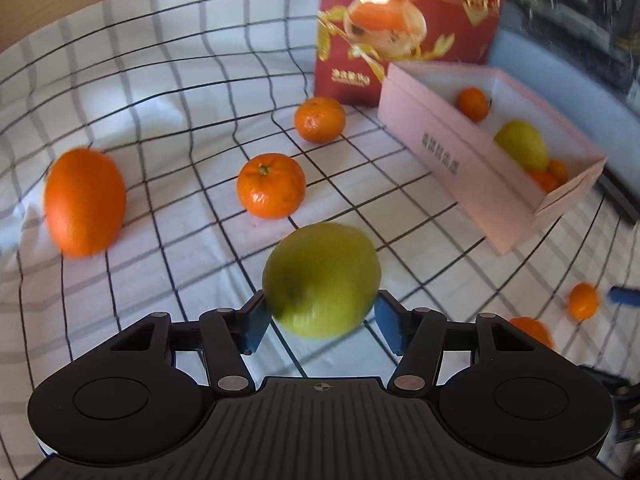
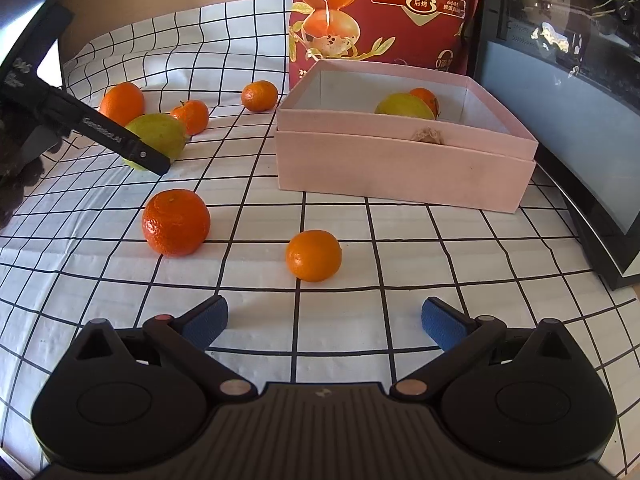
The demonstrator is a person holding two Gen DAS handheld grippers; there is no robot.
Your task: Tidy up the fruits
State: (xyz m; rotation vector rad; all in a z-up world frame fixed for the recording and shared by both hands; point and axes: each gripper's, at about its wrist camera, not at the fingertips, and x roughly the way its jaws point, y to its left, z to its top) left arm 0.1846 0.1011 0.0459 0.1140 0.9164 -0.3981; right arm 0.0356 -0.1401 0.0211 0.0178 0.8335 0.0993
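My left gripper (image 1: 320,320) is shut on a yellow-green lemon (image 1: 322,280), which sits between its blue pads above the checked cloth. The same lemon (image 2: 158,140) shows in the right wrist view behind the left gripper's black finger (image 2: 120,140). A pink box (image 1: 480,160) holds another lemon (image 1: 522,144) and small oranges (image 1: 474,103). My right gripper (image 2: 324,320) is open and empty, low over the cloth, with a small orange (image 2: 314,255) just ahead of it and a bigger mandarin (image 2: 176,222) to its left.
Loose on the cloth are a large orange (image 1: 84,202) and two mandarins (image 1: 271,185) (image 1: 320,119). A red snack bag (image 2: 384,12) stands behind the box (image 2: 404,160). A dark framed screen (image 2: 560,120) stands at the right edge.
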